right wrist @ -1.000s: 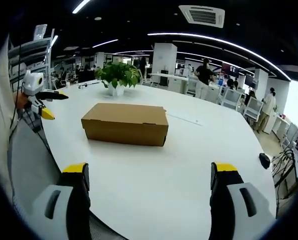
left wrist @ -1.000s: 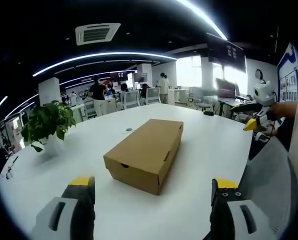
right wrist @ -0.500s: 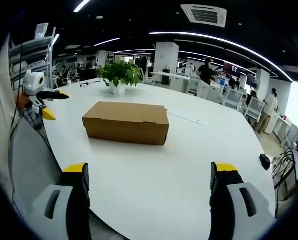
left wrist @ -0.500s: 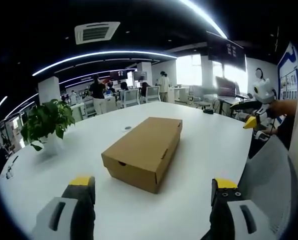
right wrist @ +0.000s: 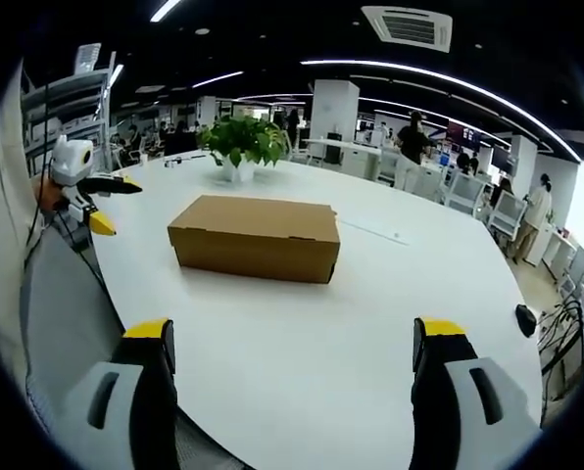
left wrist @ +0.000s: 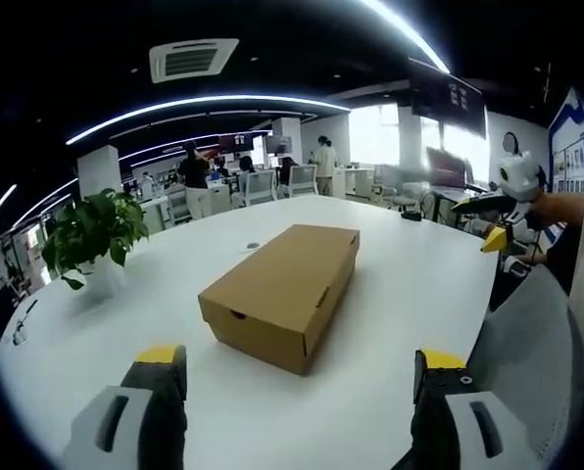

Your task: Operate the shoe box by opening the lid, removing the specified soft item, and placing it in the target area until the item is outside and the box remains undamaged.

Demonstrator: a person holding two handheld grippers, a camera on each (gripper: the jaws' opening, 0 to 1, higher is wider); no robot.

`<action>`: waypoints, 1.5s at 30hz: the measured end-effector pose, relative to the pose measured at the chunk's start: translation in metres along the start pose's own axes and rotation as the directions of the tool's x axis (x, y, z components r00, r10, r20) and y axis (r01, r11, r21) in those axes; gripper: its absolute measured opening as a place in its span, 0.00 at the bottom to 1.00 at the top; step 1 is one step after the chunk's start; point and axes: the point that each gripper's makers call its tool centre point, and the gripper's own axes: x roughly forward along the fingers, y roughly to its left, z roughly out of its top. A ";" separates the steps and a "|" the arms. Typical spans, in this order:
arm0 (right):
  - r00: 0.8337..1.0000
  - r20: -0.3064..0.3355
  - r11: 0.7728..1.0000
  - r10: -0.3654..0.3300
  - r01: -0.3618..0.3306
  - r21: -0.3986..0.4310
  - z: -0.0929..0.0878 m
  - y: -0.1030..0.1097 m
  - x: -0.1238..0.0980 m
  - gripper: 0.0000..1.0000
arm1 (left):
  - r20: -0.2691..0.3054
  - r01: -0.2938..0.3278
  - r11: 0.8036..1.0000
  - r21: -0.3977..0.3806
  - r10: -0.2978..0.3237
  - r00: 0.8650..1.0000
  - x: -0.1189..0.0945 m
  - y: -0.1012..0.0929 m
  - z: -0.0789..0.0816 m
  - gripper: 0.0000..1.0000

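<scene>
- Sitting closed on the white table (left wrist: pixel 390 294), the brown cardboard shoe box (left wrist: pixel 282 292) has its lid down flat, so what it holds cannot be seen; a small notch shows in its short end in the left gripper view.
- In the right gripper view the shoe box (right wrist: pixel 256 237) lies with its long side toward the camera, near the middle of the table (right wrist: pixel 302 343).
- The left gripper (left wrist: pixel 300 377) hangs short of the box over the table, its yellow-tipped jaws spread wide and holding nothing.
- The right gripper (right wrist: pixel 297 348) likewise hangs short of the box, jaws wide apart and empty.
- Each gripper also shows in the other's view, off to the box's side at the table edge, held in a hand: the right one (left wrist: pixel 496 217) and the left one (right wrist: pixel 94 204).
- A potted plant (right wrist: pixel 238 147) in a white pot stands on the table beyond the box, well apart from it; in the left gripper view the plant (left wrist: pixel 91 235) is off to the box's side.
- A small round dark thing (left wrist: pixel 253 246) lies on the table just beyond the box.
- Behind the table spreads an open office with desks, chairs, standing people (left wrist: pixel 192 181), curved ceiling light strips and a ceiling air vent (left wrist: pixel 191 59).
</scene>
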 end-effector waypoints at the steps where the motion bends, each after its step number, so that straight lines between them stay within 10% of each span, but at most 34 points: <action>1: 1.000 -0.001 1.000 0.004 -0.004 -0.002 0.000 0.000 0.000 0.96 | 0.000 -0.003 1.000 -0.002 0.003 1.000 0.000 0.000 0.000 0.98; 45: 0.966 -0.097 0.965 0.238 -0.247 -0.091 -0.003 -0.027 0.038 0.89 | -0.067 -0.131 0.991 0.005 0.131 0.989 0.023 -0.001 -0.007 0.90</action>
